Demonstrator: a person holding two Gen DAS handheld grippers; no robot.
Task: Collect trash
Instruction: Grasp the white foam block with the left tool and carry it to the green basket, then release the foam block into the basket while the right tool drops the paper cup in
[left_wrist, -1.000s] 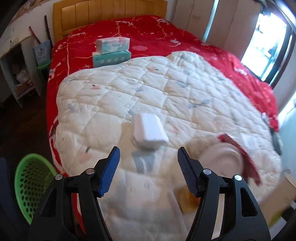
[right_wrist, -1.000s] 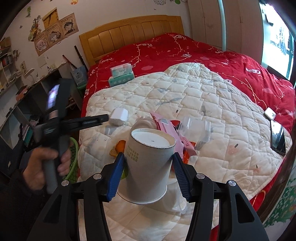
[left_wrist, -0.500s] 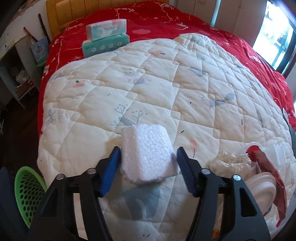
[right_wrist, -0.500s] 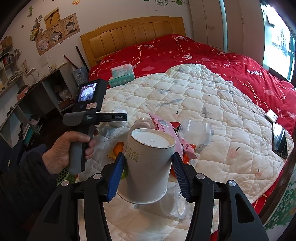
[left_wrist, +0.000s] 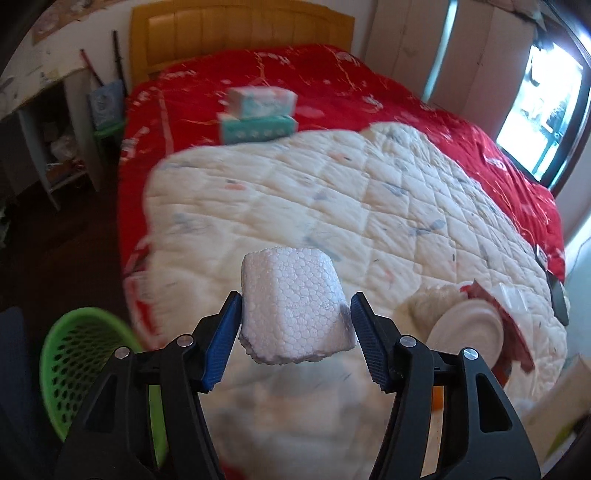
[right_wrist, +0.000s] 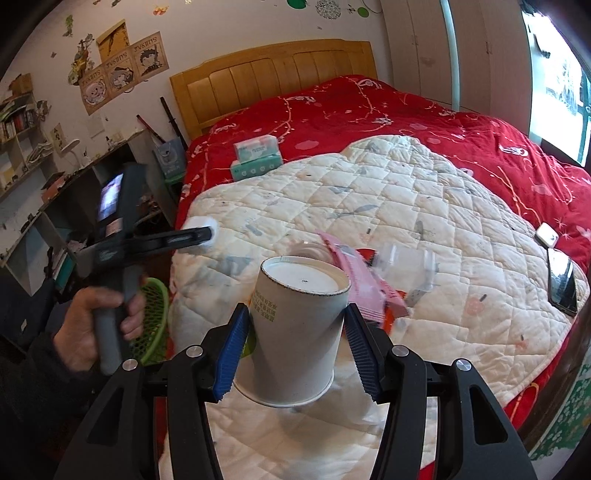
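Note:
My left gripper (left_wrist: 293, 332) is shut on a white styrofoam block (left_wrist: 291, 302) and holds it lifted above the quilt's left edge. It also shows in the right wrist view (right_wrist: 199, 236). My right gripper (right_wrist: 295, 343) is shut on an upside-down white paper cup (right_wrist: 295, 328), held above the near end of the bed. A green mesh basket (left_wrist: 81, 369) stands on the floor left of the bed, below and left of the left gripper. More trash lies on the quilt: a pink wrapper (right_wrist: 362, 273), a clear plastic cup (right_wrist: 406, 262) and a white lid (left_wrist: 467, 332).
The white quilt (left_wrist: 332, 206) covers a red bed. Two tissue boxes (left_wrist: 258, 114) are stacked near the headboard. Two phones (right_wrist: 561, 277) lie at the quilt's right edge. A desk with shelves (right_wrist: 44, 206) stands left of the bed.
My left gripper closed on the styrofoam block and lifted it off the quilt, drawing back toward the left edge of the bed. My right gripper kept holding the cup almost still.

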